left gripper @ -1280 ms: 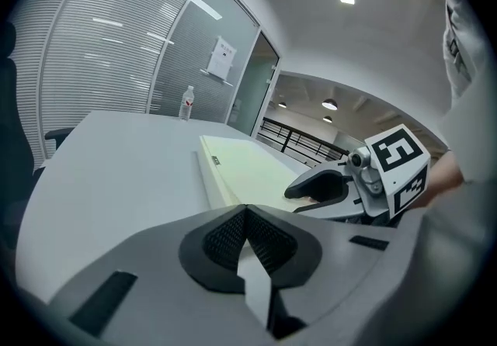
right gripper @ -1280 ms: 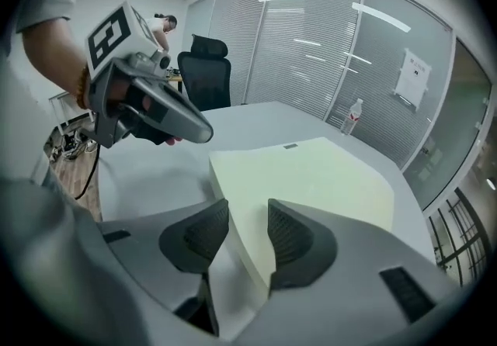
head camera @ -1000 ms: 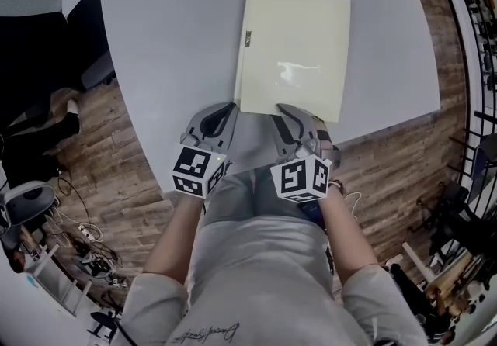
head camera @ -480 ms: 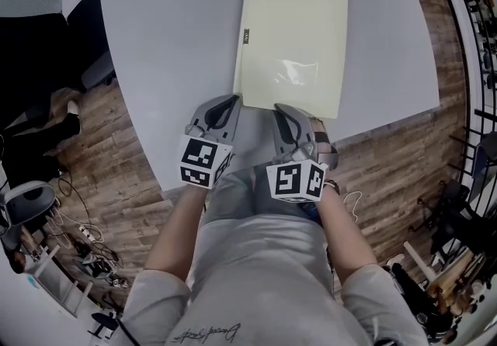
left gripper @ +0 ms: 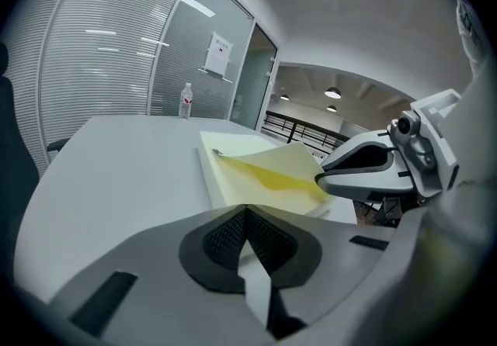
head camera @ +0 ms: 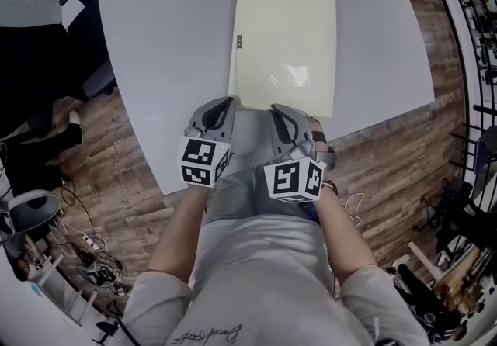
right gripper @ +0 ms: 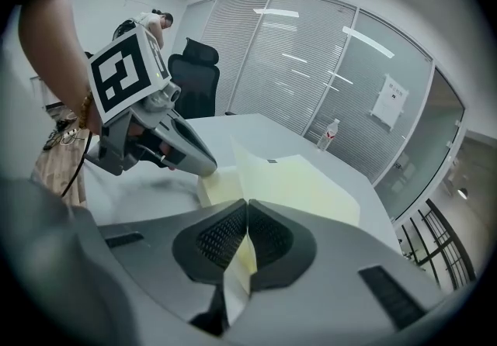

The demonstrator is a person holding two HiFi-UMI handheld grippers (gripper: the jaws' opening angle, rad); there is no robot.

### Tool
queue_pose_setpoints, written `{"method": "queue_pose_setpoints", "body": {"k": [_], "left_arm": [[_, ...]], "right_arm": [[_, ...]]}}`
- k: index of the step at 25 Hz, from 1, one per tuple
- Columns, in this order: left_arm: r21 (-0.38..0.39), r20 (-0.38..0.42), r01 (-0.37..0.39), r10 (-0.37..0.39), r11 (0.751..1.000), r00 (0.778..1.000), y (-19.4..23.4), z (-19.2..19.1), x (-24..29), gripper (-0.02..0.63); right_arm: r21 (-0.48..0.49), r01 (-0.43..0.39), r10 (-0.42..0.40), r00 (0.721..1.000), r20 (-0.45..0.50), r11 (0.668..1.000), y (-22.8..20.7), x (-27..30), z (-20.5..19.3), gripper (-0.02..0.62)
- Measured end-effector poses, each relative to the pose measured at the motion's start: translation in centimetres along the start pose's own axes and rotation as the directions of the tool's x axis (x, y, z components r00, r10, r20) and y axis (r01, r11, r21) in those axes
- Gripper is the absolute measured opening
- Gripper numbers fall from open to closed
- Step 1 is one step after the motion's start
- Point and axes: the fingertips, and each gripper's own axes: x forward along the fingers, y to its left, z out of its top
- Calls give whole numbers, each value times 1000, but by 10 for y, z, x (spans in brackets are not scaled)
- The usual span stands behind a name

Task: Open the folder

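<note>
Folder [head camera: 283, 50]: pale yellow, flat on grey table [head camera: 171, 42], lengthwise away from the person, near short edge close to the table's near rim. Small dark label on its left side.

Cover [right gripper: 303, 181] lifted a little at the near edge. A brighter yellow shows in the gap under it in the left gripper view.

Right gripper [head camera: 276, 109]: at the near edge, right of centre. Jaws have just been closing and are now pressed on the cover, with the pale sheet running up between the pads.

Left gripper [head camera: 230, 102]: at the near left corner, jaws pressed together at the tips. It sits on or against the lower leaf. Whether it pinches that corner, hard to say from these angles.

Both grippers side by side, angled down, apart from each other.

Bottle [left gripper: 185, 100] upright at the table's far end. Office chair [right gripper: 194, 77] beyond the table. Wood floor [head camera: 116, 174] around it.
</note>
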Motion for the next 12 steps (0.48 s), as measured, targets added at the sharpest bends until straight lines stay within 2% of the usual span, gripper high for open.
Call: {"method": "queue_pose_setpoints", "body": {"k": [7, 12], "left_arm": [[43, -20, -19, 20, 999, 1000, -1, -1, 1, 9], [28, -22, -22, 22, 999, 999, 5, -2, 2, 9]], "right_arm": [[18, 17, -18, 999, 33, 1000, -11, -11, 10, 28], [52, 32, -35, 998, 57, 998, -20, -22, 15, 28]]}}
